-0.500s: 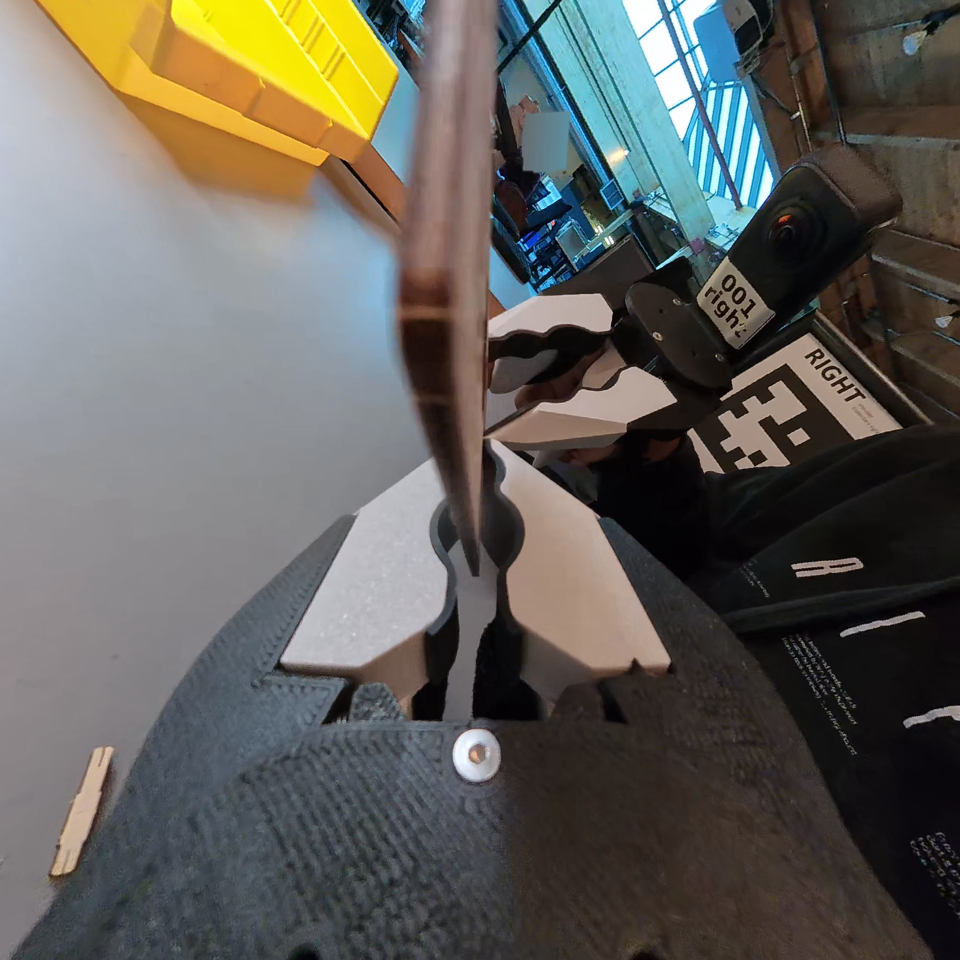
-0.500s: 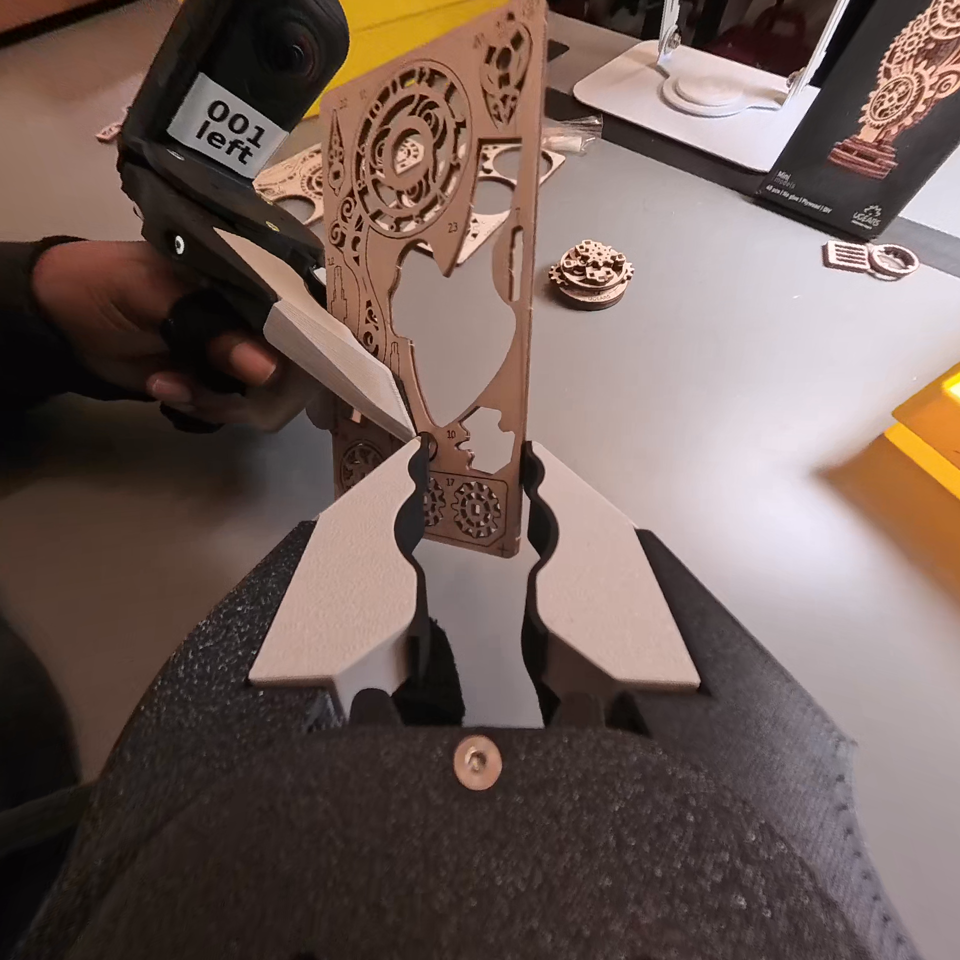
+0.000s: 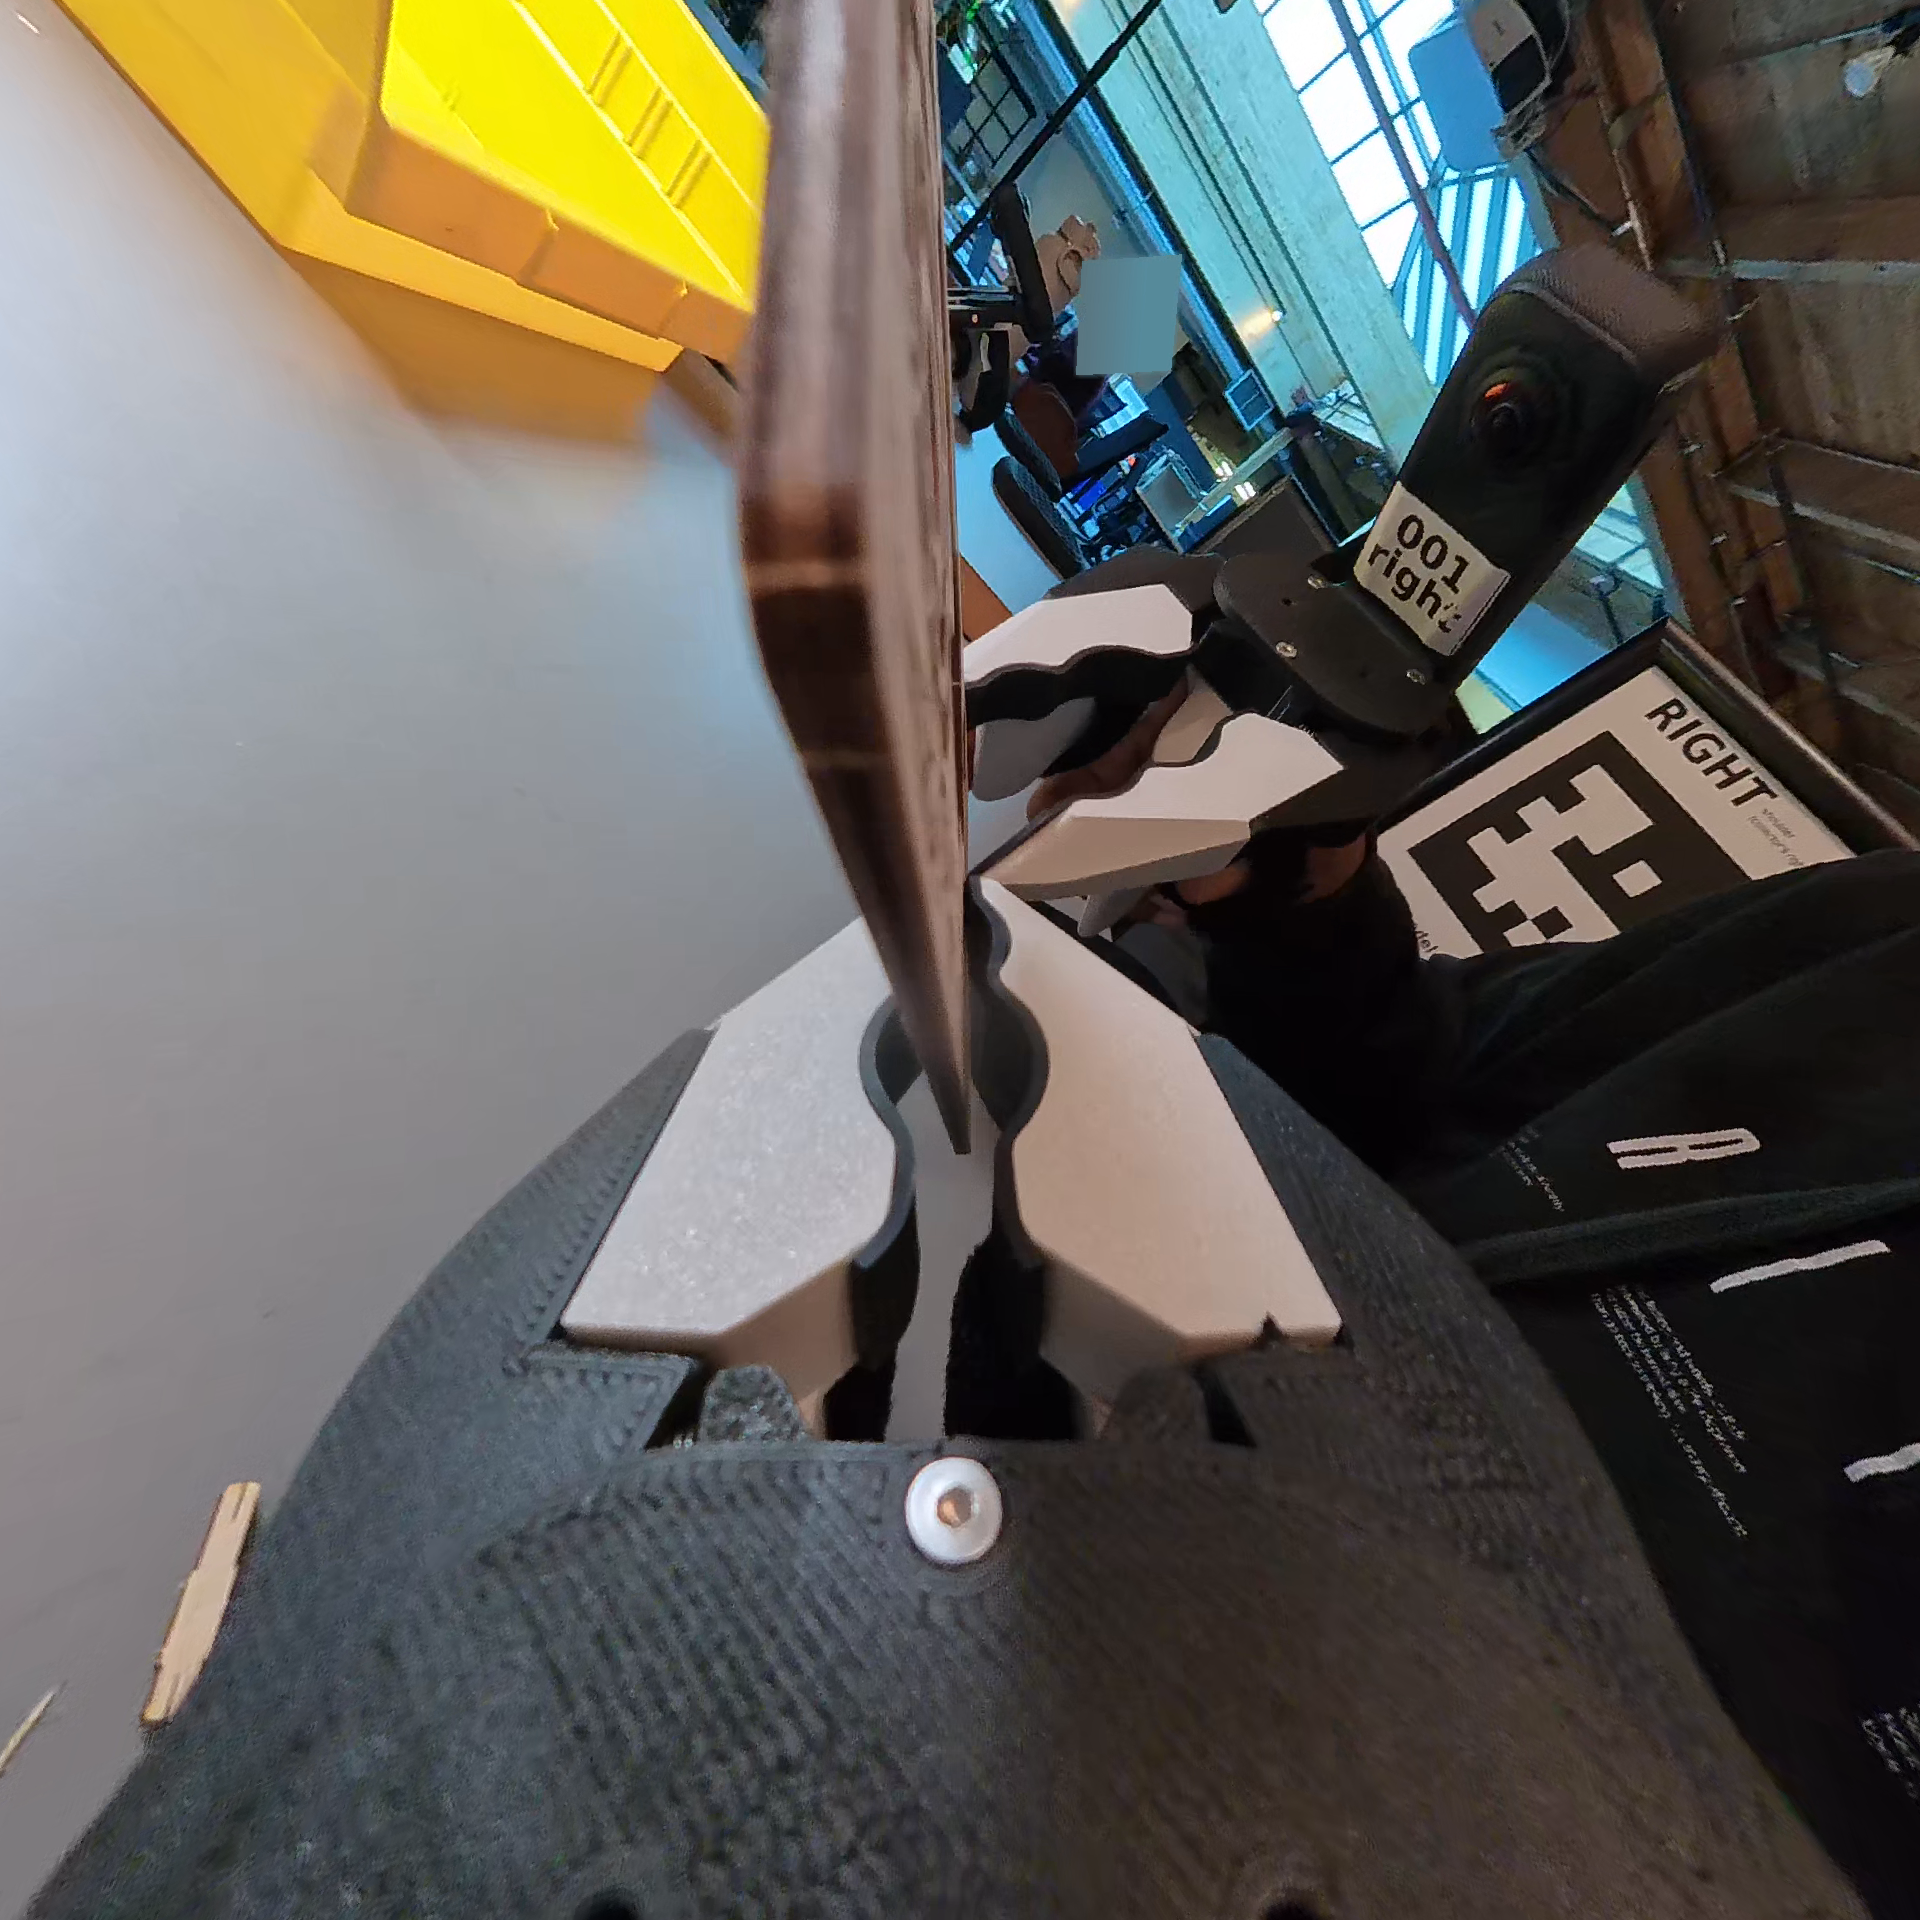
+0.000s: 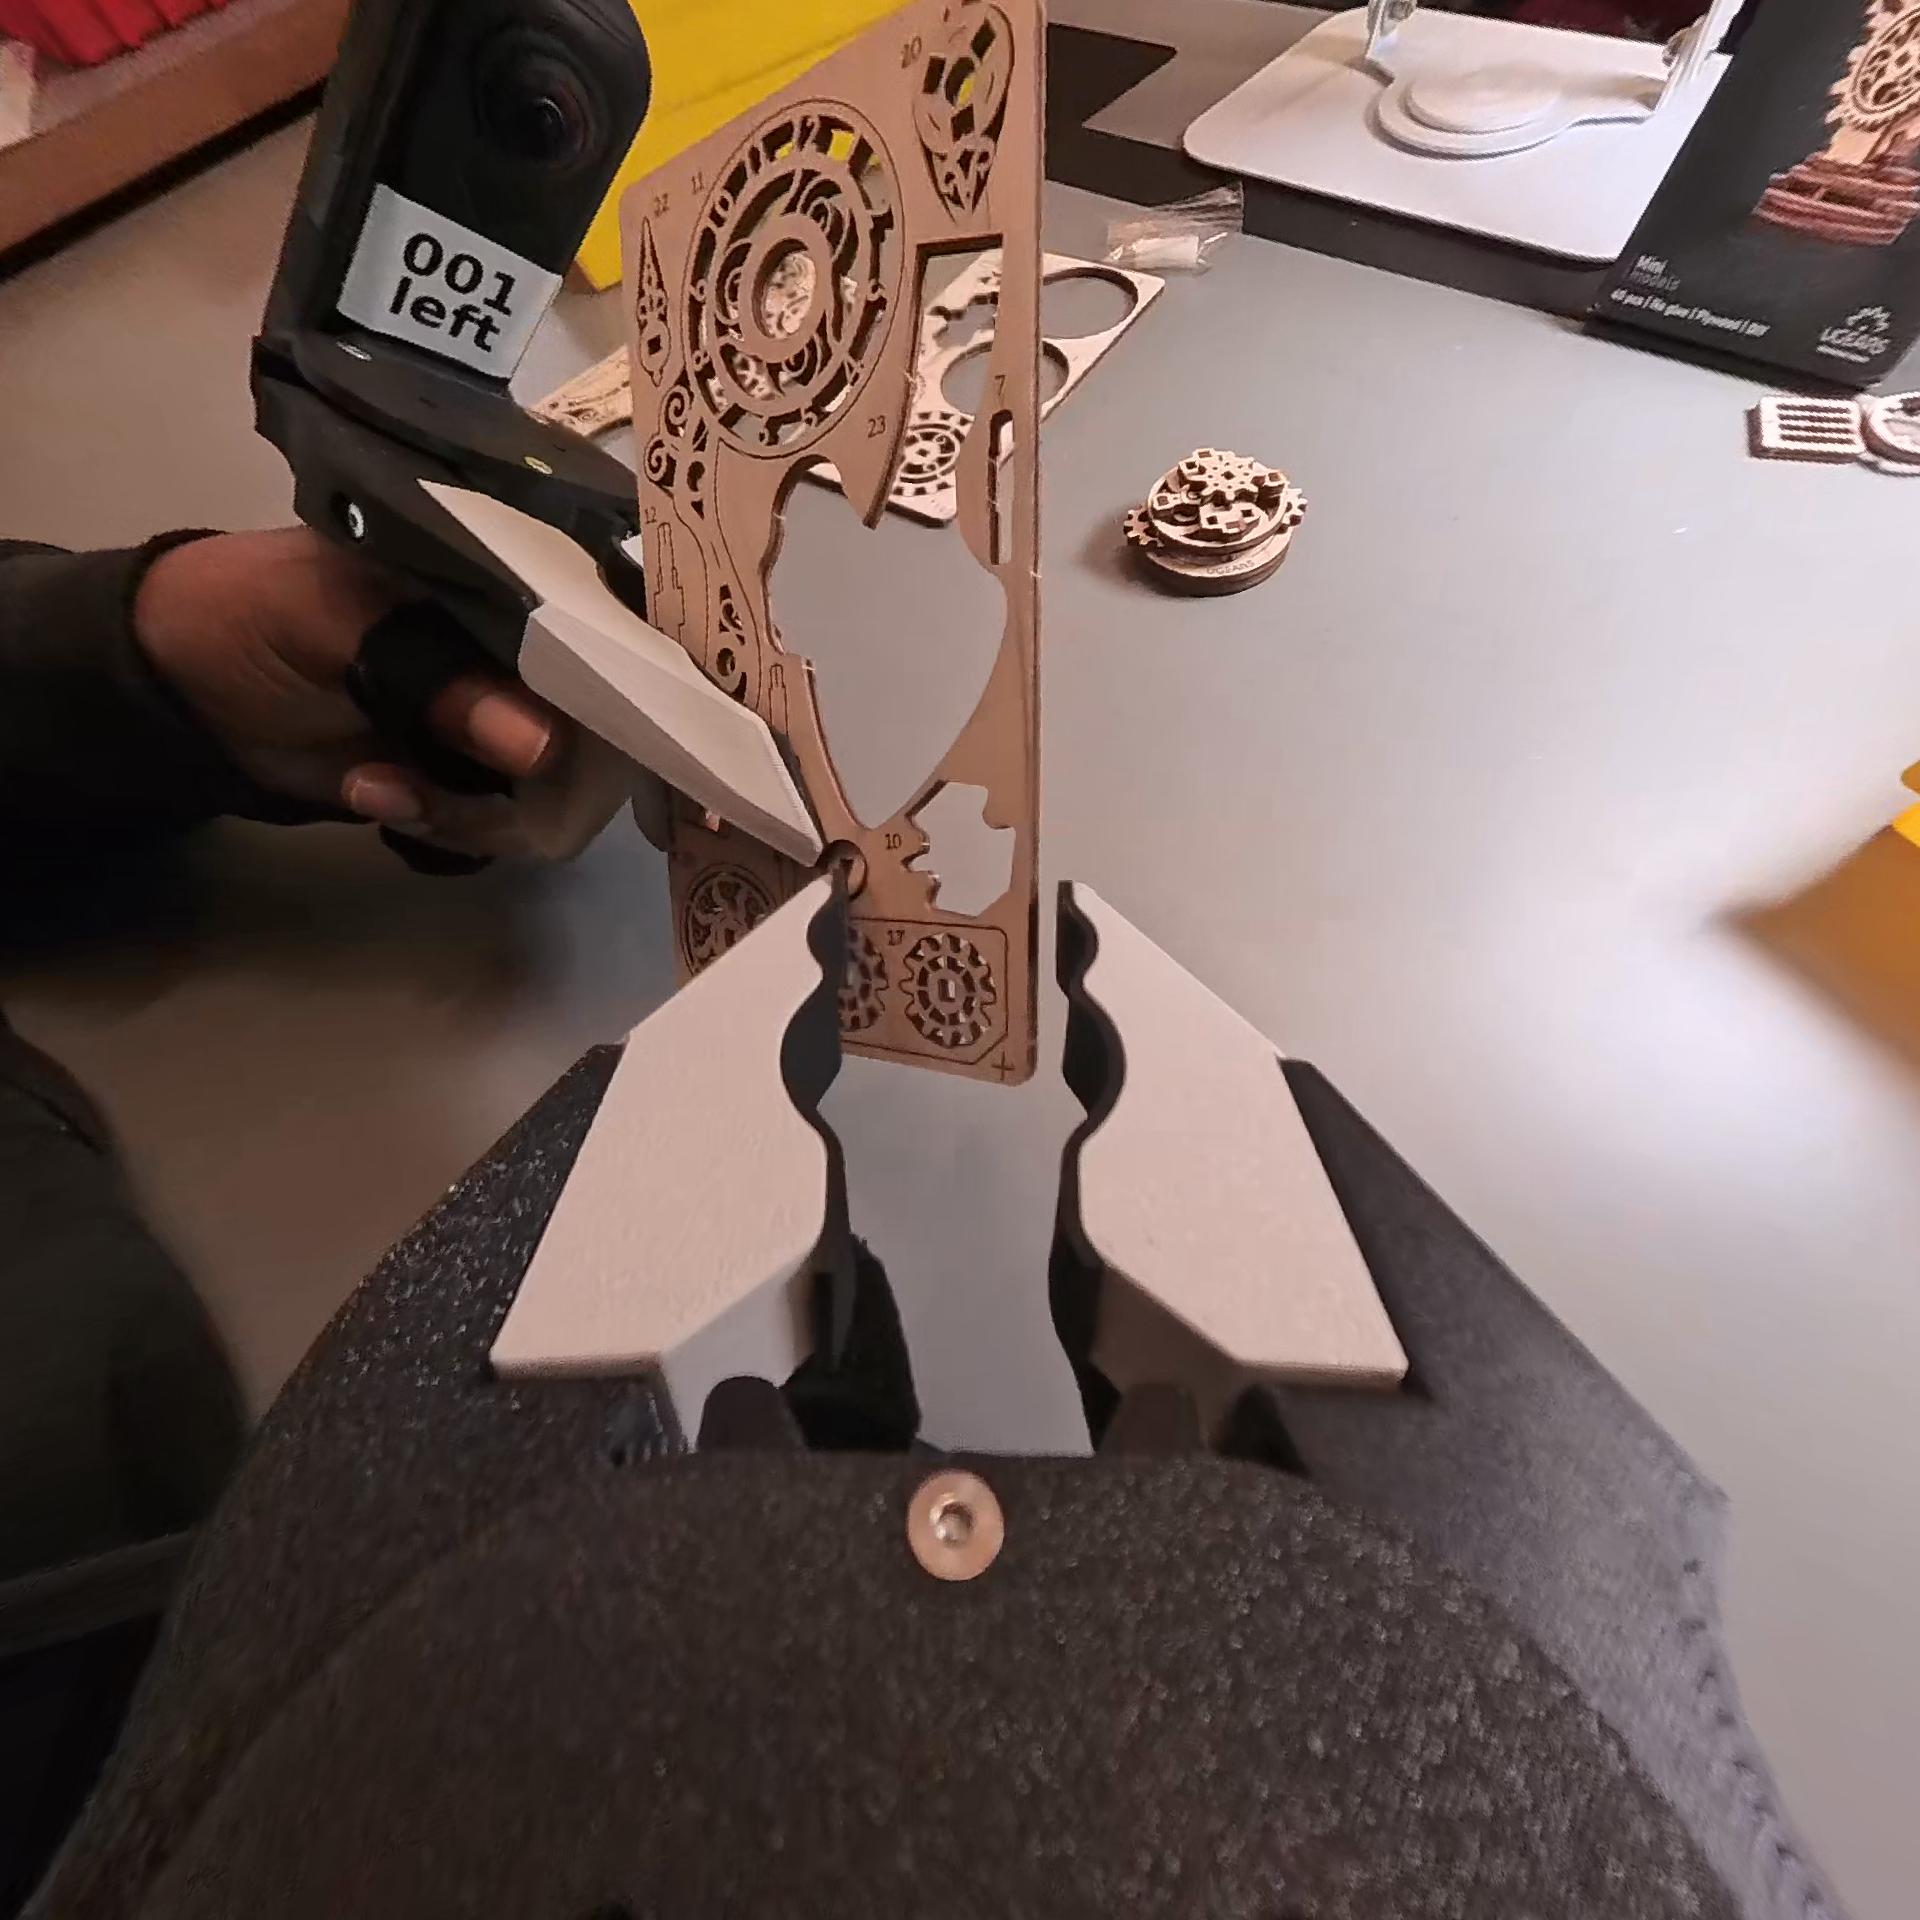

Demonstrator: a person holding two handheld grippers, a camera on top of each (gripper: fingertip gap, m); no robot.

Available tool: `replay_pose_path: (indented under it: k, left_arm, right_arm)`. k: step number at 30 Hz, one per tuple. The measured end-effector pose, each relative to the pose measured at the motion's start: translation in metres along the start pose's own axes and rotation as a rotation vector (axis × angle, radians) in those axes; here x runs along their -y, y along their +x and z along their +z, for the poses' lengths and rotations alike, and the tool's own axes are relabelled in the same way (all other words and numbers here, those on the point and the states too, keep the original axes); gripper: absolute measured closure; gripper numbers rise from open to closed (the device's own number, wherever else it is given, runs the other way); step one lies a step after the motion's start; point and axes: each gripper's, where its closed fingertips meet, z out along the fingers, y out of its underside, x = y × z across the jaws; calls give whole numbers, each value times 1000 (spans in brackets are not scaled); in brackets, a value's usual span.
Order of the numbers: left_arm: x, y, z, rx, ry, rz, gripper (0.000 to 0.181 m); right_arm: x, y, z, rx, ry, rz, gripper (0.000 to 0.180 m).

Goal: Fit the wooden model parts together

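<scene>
- Plywood parts sheet (image 4: 831,540) upright above the tabletop's middle, pinched by left gripper (image 4: 810,842).
- Right gripper (image 4: 945,935) now gapes wider, nearer the sheet's lower corner; gear extraction likely next.

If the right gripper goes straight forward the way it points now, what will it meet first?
Most likely the wooden sheet, held upright by the left gripper: its lower edge stands just ahead of the open right gripper. Depth is unclear.

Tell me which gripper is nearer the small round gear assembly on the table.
Right. The right gripper is open and faces the gear assembly from its near side; the left gripper, shut on the wooden sheet, sits farther left behind the sheet.
</scene>
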Motion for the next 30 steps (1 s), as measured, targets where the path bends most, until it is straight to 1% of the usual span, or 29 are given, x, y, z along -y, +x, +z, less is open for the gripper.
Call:
replay_pose_path:
  k: [2, 9, 15, 19, 21, 24, 30]
  left_arm:
    - [0, 0, 0, 9, 0, 7, 180]
    - [-1, -3, -1, 43, -6, 36, 177]
    - [1, -7, -1, 100, 13, 83, 177]
    - [7, 0, -3, 101, 17, 147, 179]
    - [12, 7, -3, 76, 18, 171, 179]
    - [11, 10, -3, 63, 9, 183, 180]
    - [7, 7, -8, 50, 10, 127, 180]
  right_arm:
    - [0, -1, 1, 15, 0, 7, 145]
    - [-2, 0, 3, -10, -26, 19, 146]
    - [0, 5, 7, -112, -28, -11, 146]
    - [9, 7, 6, -201, 55, -64, 144]
    - [17, 4, 0, -184, 112, -70, 144]
    - [19, 2, -5, -160, 115, -90, 145]
    - [20, -5, -7, -93, 111, -67, 146]
